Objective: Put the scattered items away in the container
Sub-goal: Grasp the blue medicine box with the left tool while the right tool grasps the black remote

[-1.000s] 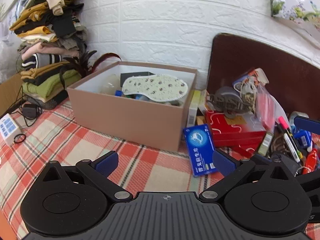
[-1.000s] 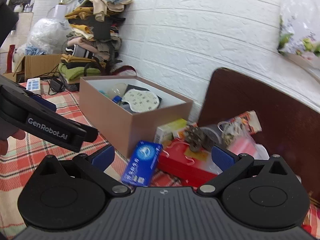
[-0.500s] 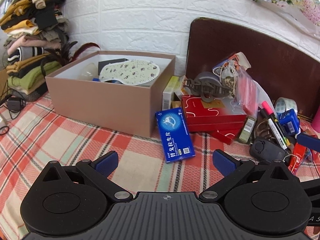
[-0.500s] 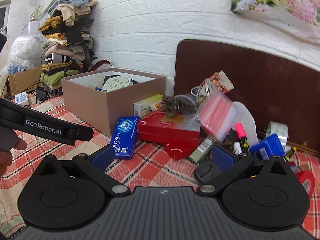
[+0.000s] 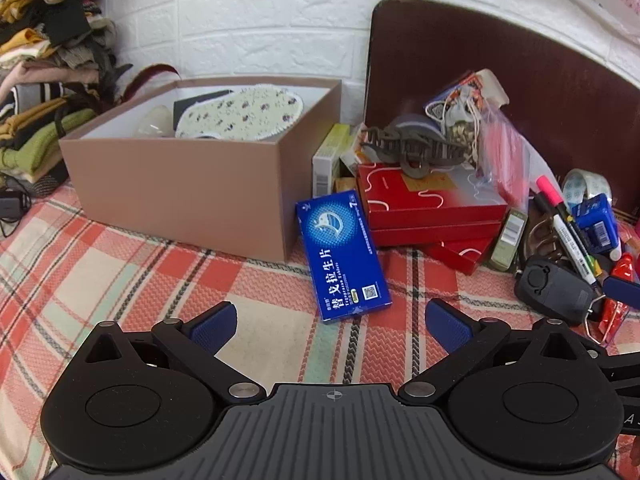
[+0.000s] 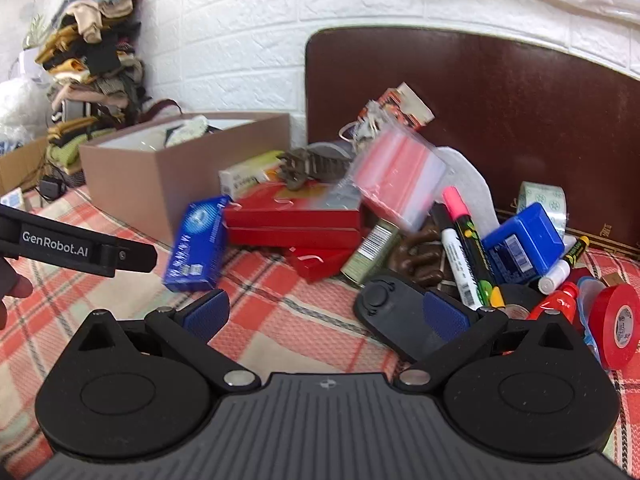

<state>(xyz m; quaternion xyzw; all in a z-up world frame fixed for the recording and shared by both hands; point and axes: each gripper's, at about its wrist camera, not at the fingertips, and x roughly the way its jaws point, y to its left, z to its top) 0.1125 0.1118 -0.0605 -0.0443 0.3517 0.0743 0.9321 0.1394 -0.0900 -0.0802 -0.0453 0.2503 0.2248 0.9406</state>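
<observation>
An open brown cardboard box (image 5: 192, 188) stands on the plaid cloth and holds a spotted insole (image 5: 240, 114) and other items; it also shows in the right wrist view (image 6: 160, 168). A blue medicine box (image 5: 342, 256) leans against its right corner. My left gripper (image 5: 330, 322) is open and empty just in front of the blue box. My right gripper (image 6: 326, 312) is open and empty, with its right finger over a black key fob (image 6: 392, 316). Red flat boxes (image 6: 292, 220), a hair claw (image 5: 416, 150) and markers (image 6: 464, 248) lie in the pile.
A dark brown headboard (image 5: 500, 68) and white brick wall back the pile. Folded clothes (image 5: 44, 72) are stacked left of the box. A blue tape dispenser (image 6: 520, 244), a red tape roll (image 6: 618, 324) and a clear tape roll (image 6: 542, 200) lie at the right. The left gripper's body (image 6: 76, 248) crosses the right wrist view.
Both grippers have swung right and come lower and closer to the pile. The blue medicine box now lies just ahead of my left gripper and the key fob beside my right finger.
</observation>
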